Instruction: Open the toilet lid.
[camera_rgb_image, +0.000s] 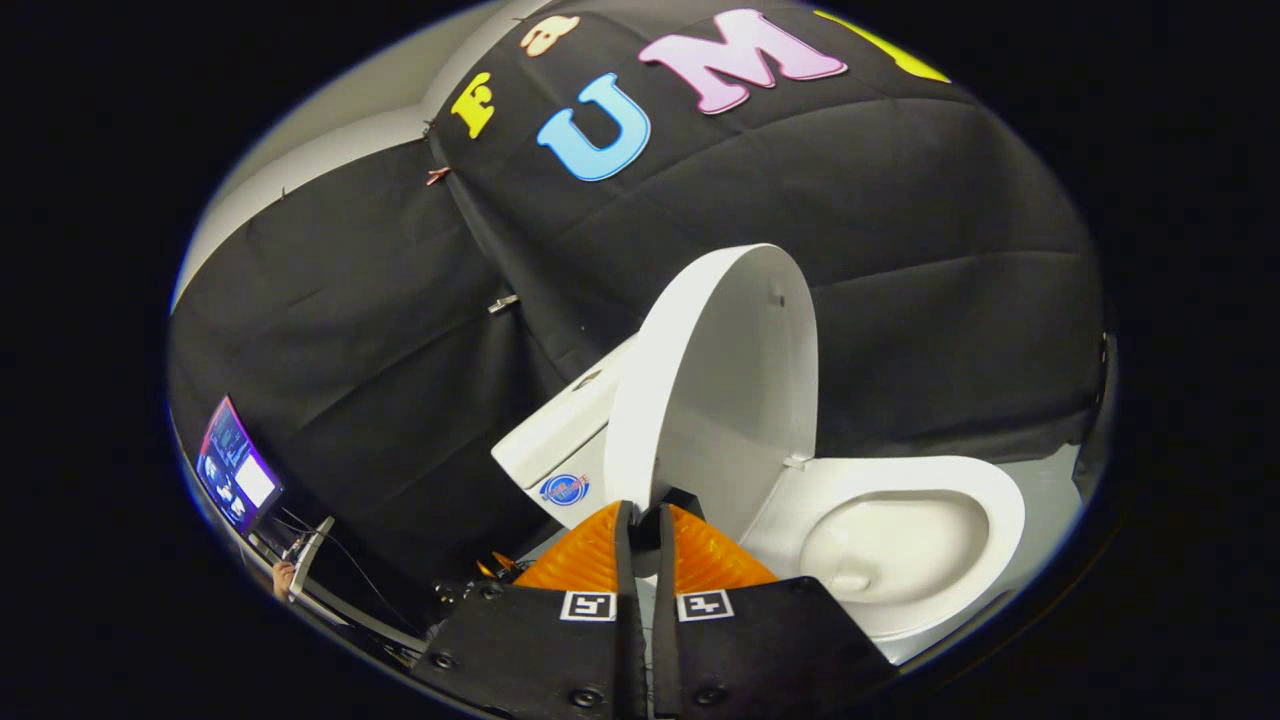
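The white toilet lid (720, 400) stands raised, nearly upright, leaning back toward the tank (555, 435). Its inner face is turned to the open seat and bowl (985, 500). My gripper (645, 512) sits at the lid's near rim. The two orange fingers (585, 555) are drawn close together, with the lid's thin white edge running down into the narrow gap between them. Both pads appear to press on that edge. The bowl's hollow lies beyond and beside the fingers.
Black cloth walls stand behind the toilet. Off to the side, a lit monitor (235, 475) stands on a desk edge with cables, and a person's hand (283, 578) is near it. Pale floor (1045, 500) shows beyond the bowl.
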